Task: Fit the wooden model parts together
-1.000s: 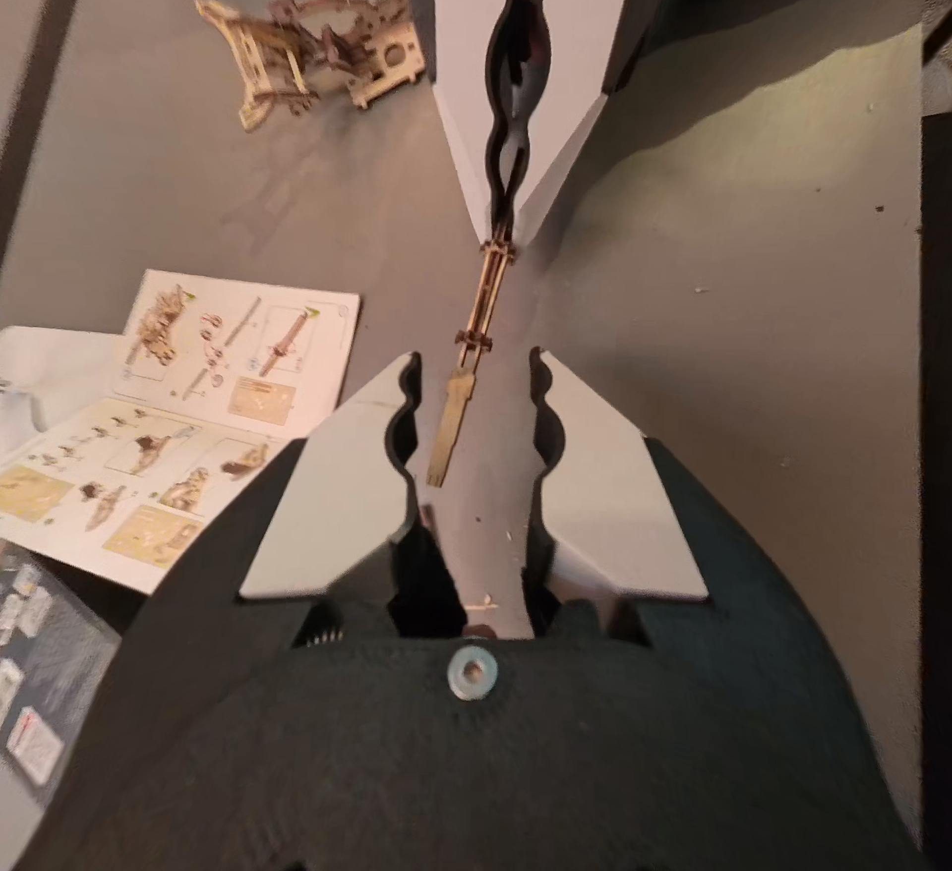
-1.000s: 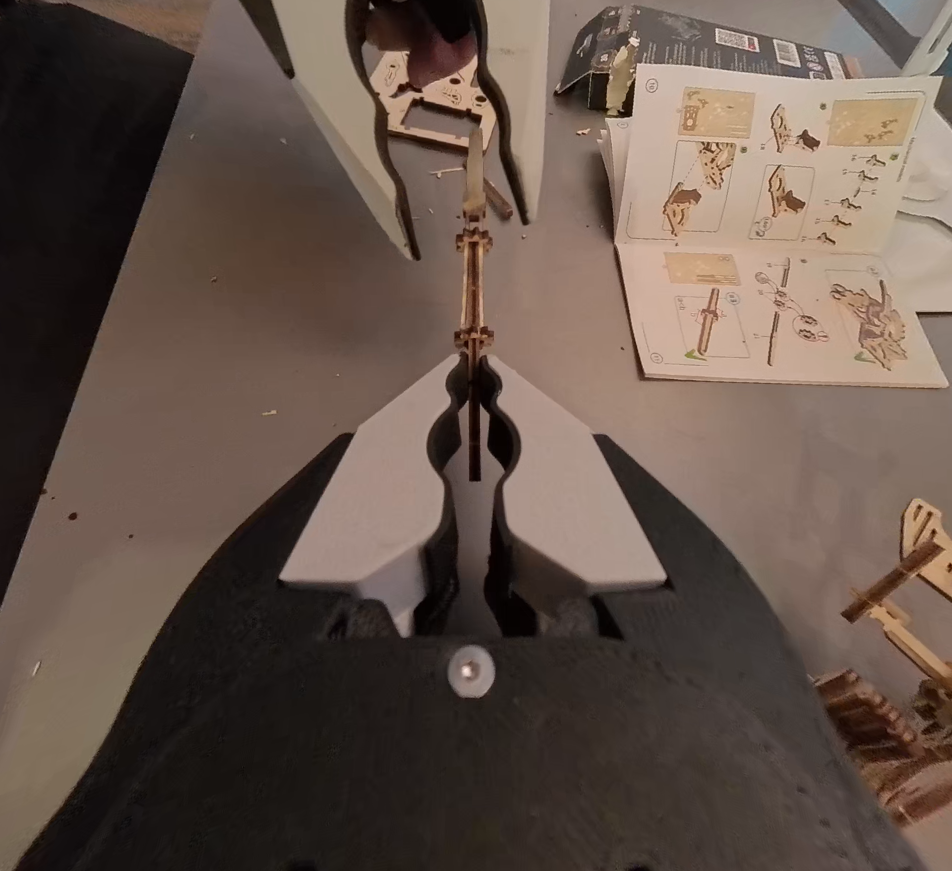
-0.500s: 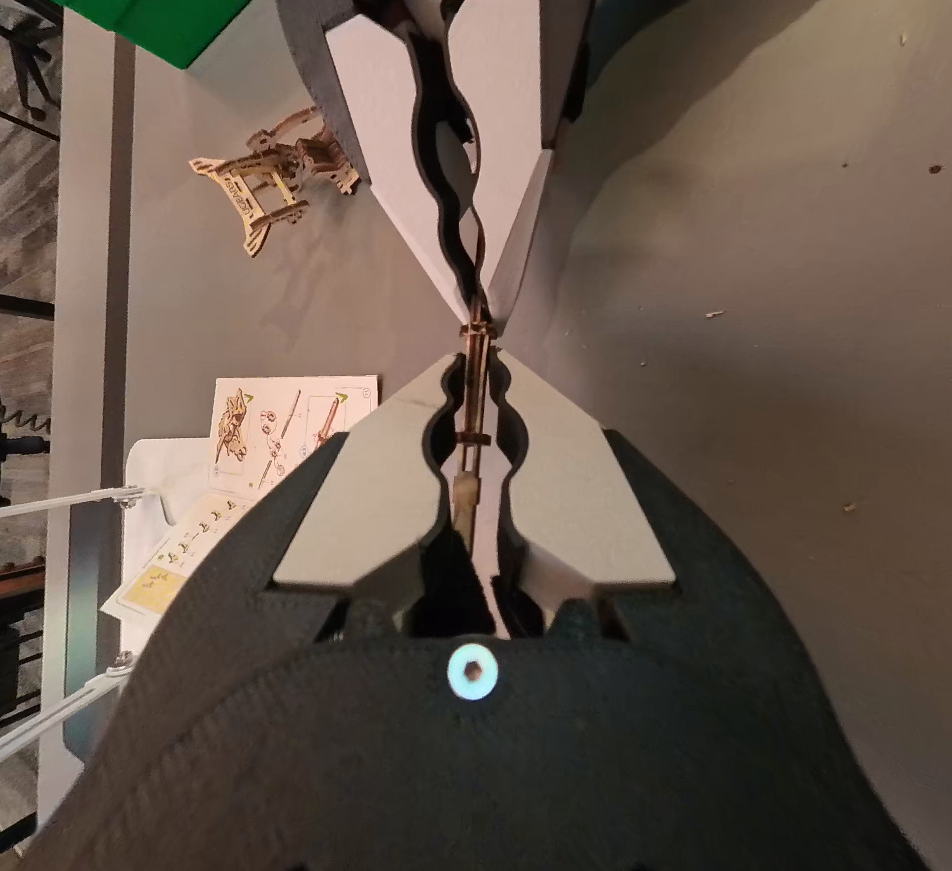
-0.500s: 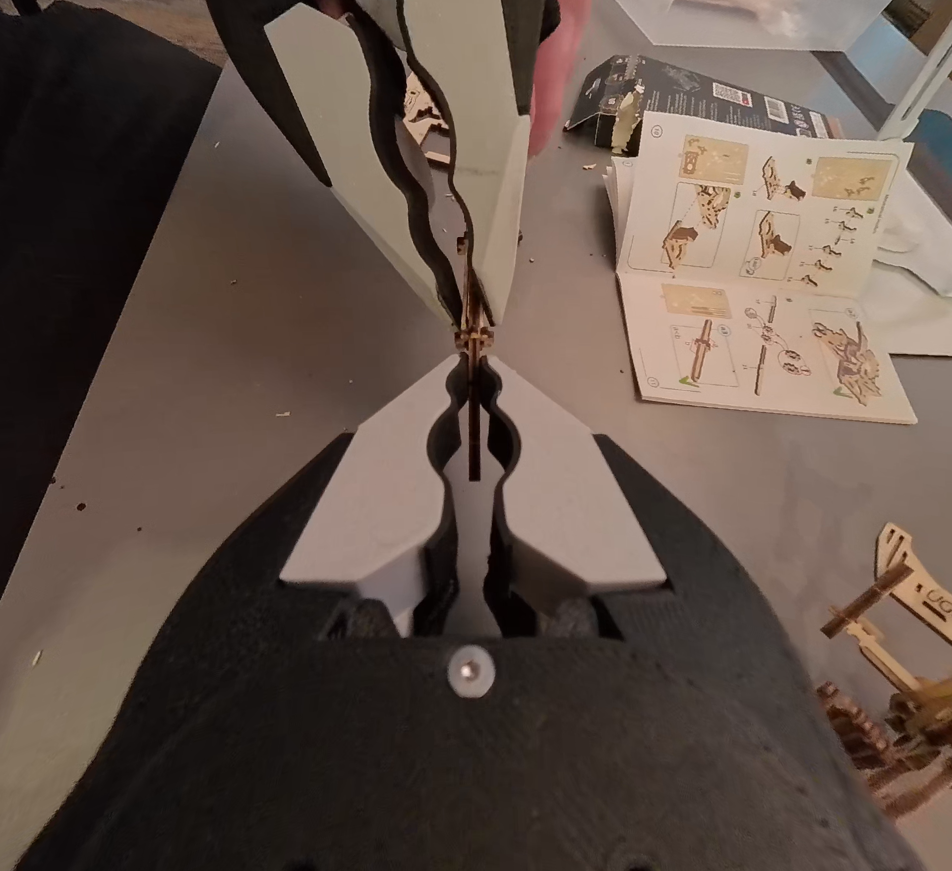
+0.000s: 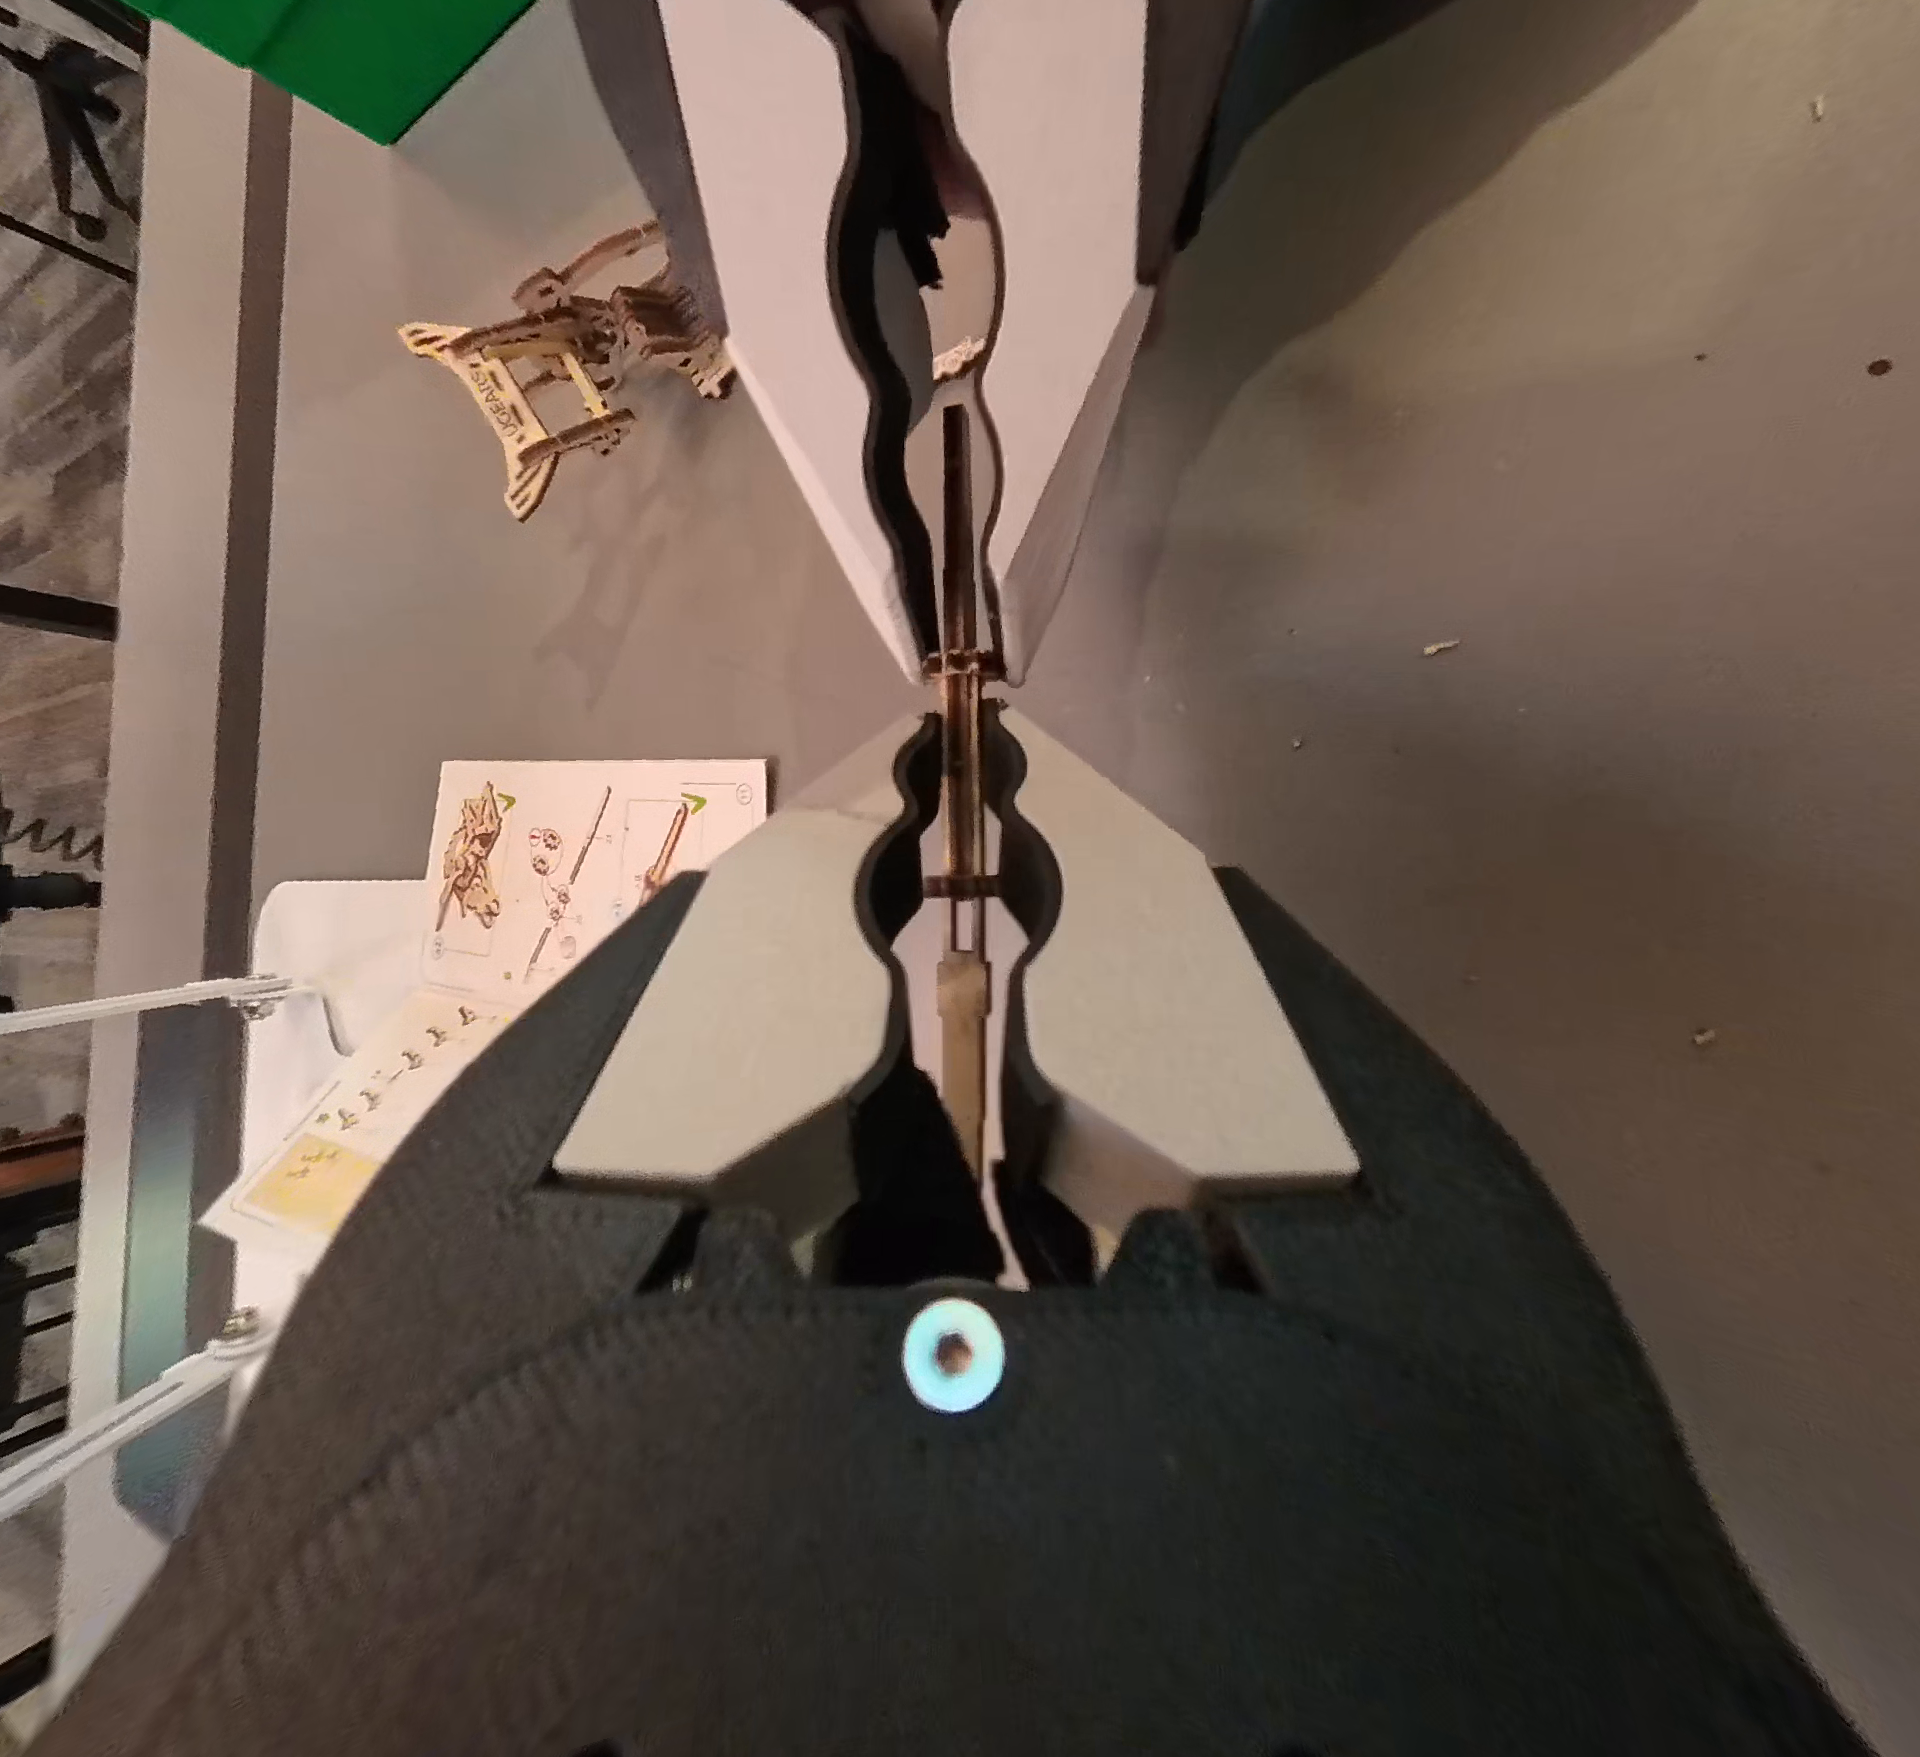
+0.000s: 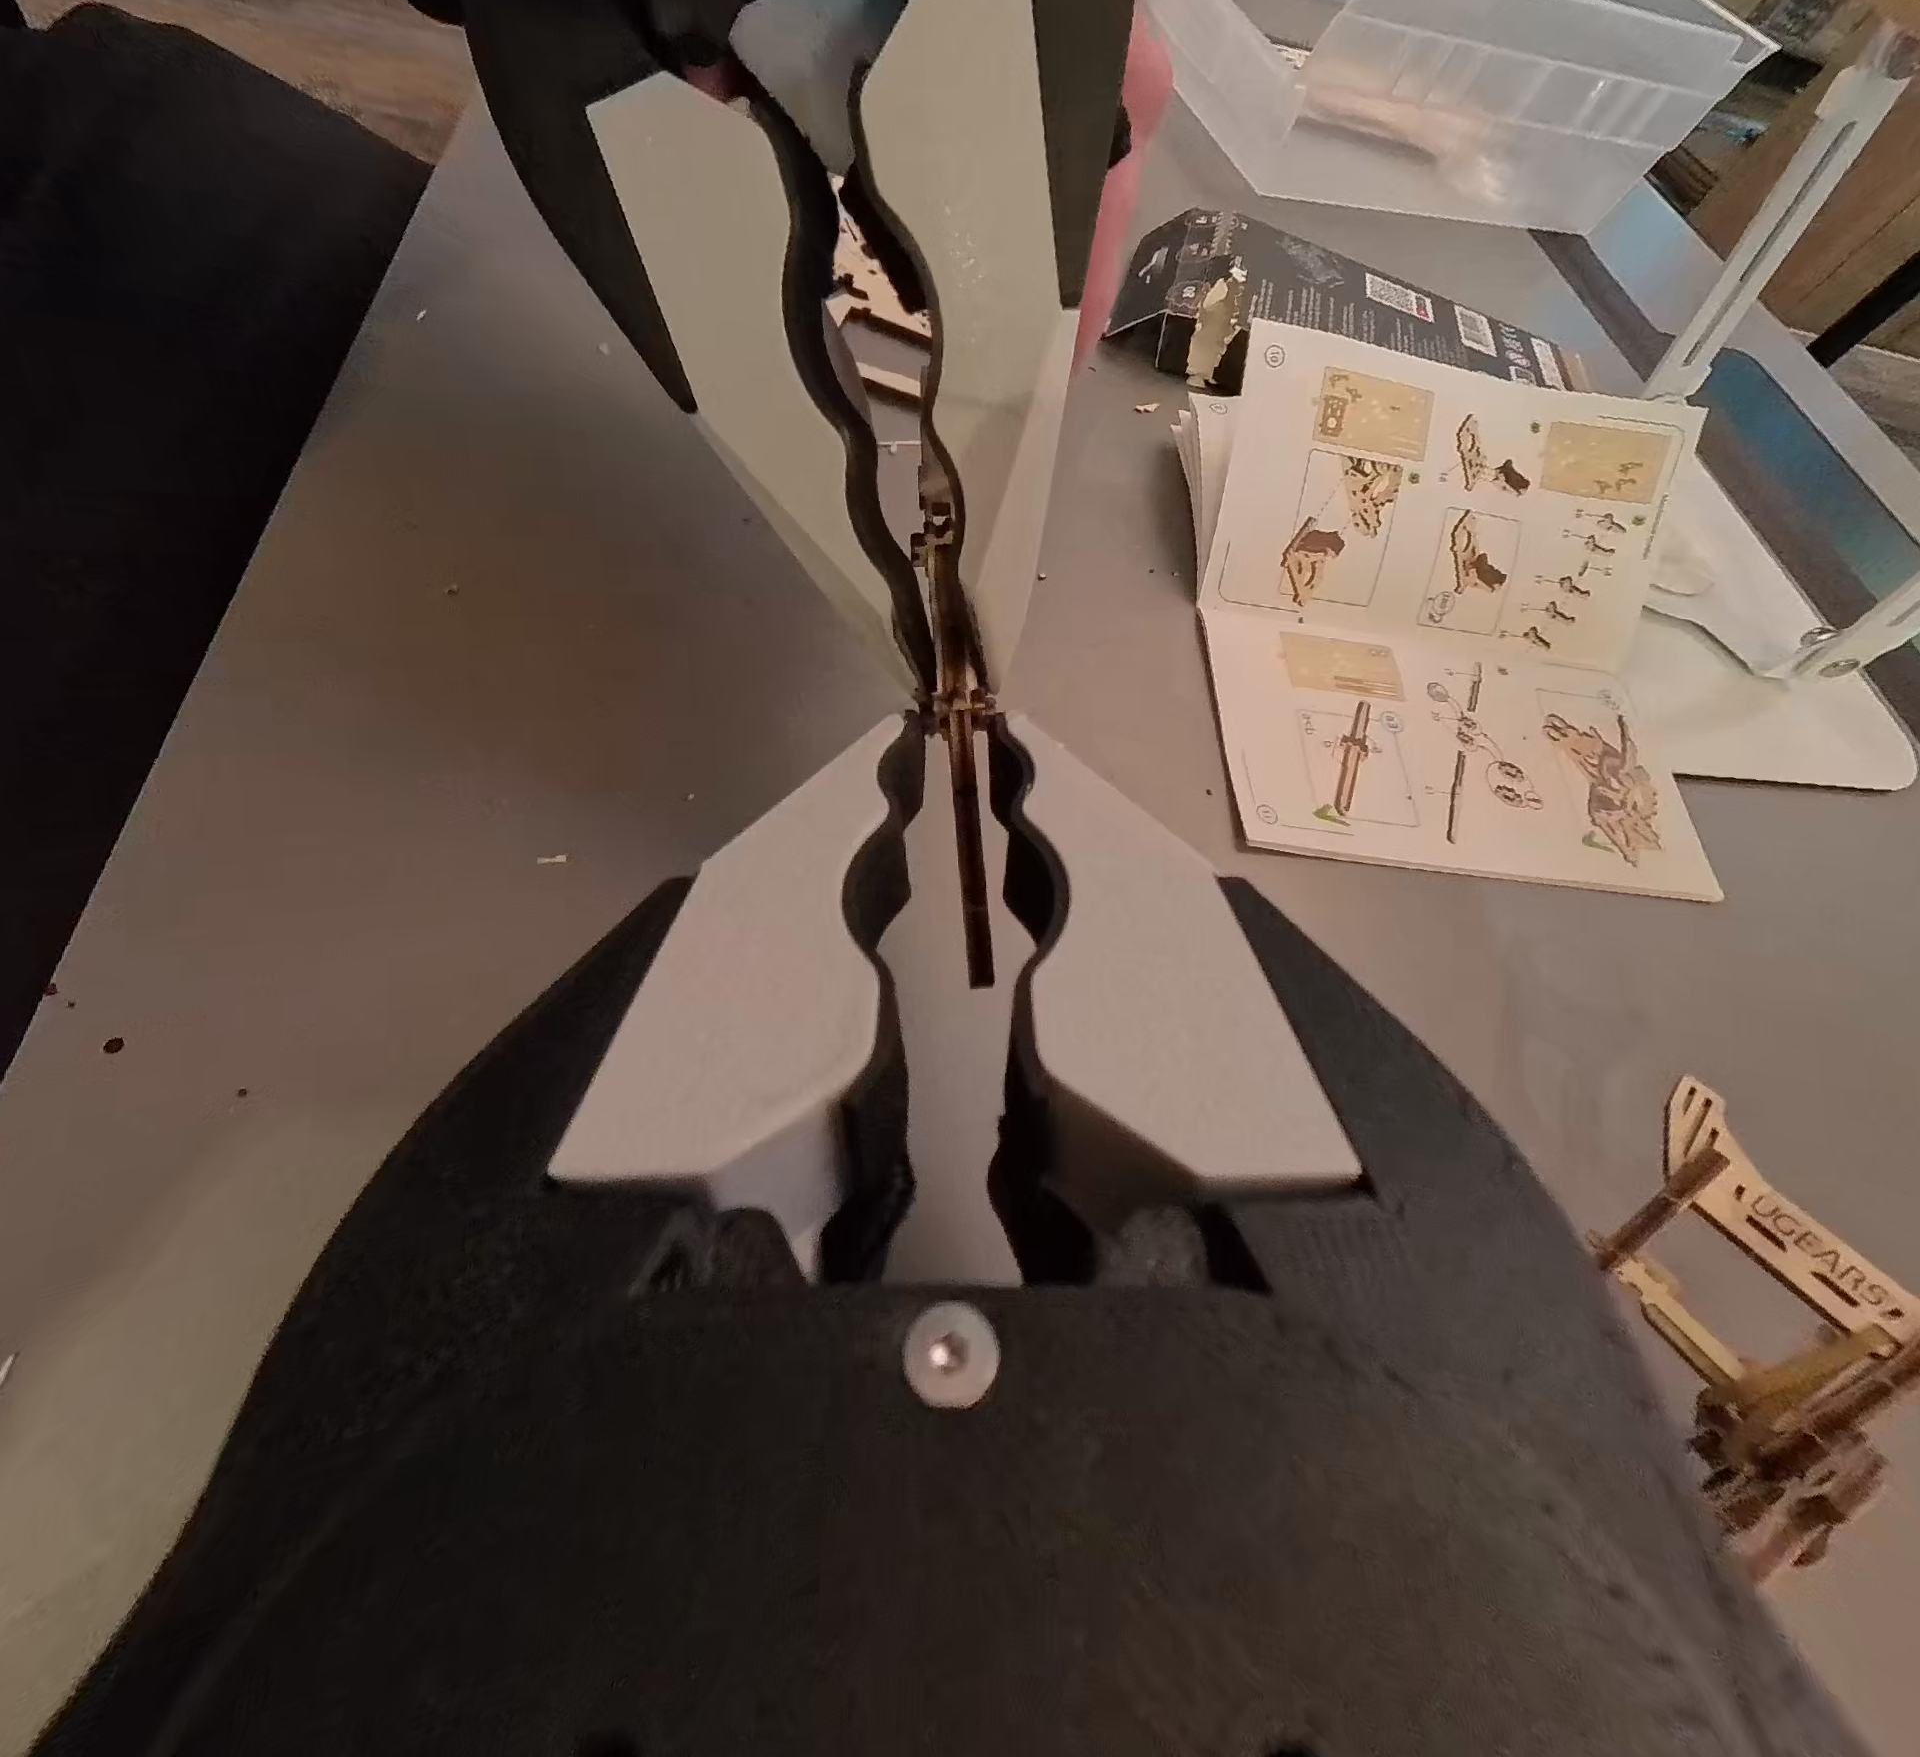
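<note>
Both the left gripper [image 5: 962, 736] and right gripper [image 6: 961, 720] are pinched nose-to-nose on one thin slatted wooden rod [image 5: 962, 824], while the branded wooden model stand [image 6: 1787, 1312] sits near the grey table's [image 6: 520, 668] edge.

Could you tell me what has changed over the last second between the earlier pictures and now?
The left hand-held gripper moved forward over the free end of the thin wooden strip assembly and shut on it, so the two tips now nearly meet. The right hand-held gripper stayed shut on the other end. The partly built wooden model and instruction booklet remain on the table.
</note>
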`<state>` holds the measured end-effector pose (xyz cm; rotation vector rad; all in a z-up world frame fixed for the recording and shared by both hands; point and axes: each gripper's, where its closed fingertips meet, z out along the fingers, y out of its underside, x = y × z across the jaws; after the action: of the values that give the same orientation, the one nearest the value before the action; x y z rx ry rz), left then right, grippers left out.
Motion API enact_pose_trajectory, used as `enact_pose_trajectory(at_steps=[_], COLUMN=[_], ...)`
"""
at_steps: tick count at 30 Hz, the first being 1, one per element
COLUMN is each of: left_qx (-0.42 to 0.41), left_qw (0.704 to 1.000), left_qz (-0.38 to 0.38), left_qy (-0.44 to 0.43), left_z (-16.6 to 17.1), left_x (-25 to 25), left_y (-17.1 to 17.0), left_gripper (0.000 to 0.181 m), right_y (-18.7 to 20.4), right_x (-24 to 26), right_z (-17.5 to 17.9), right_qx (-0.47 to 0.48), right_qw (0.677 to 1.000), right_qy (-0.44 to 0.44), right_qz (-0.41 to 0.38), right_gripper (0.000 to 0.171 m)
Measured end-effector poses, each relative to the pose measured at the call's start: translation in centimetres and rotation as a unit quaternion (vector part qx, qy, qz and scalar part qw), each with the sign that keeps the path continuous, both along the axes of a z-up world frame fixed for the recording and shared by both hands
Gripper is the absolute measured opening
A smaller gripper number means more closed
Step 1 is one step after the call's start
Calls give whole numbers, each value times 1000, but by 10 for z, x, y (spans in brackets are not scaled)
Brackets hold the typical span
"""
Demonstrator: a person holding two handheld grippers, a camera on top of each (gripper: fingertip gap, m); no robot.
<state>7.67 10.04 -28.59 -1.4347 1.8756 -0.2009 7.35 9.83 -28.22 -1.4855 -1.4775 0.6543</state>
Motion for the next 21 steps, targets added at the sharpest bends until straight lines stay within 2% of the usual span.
enact_pose_trajectory(at_steps=[10,21], left_qx=[-21,-24], left_qw=[999,999], left_qz=[4,14], left_qy=[-30,-39], left_z=[9,4], left_x=[2,2], left_y=[-3,-3], left_gripper=[5,5], right_y=[-2,-2], right_x=[0,-4], right_z=[10,3], right_qx=[15,29], right_qw=[1000,1000], right_qy=[27,0], right_qz=[5,-2], right_gripper=[9,8])
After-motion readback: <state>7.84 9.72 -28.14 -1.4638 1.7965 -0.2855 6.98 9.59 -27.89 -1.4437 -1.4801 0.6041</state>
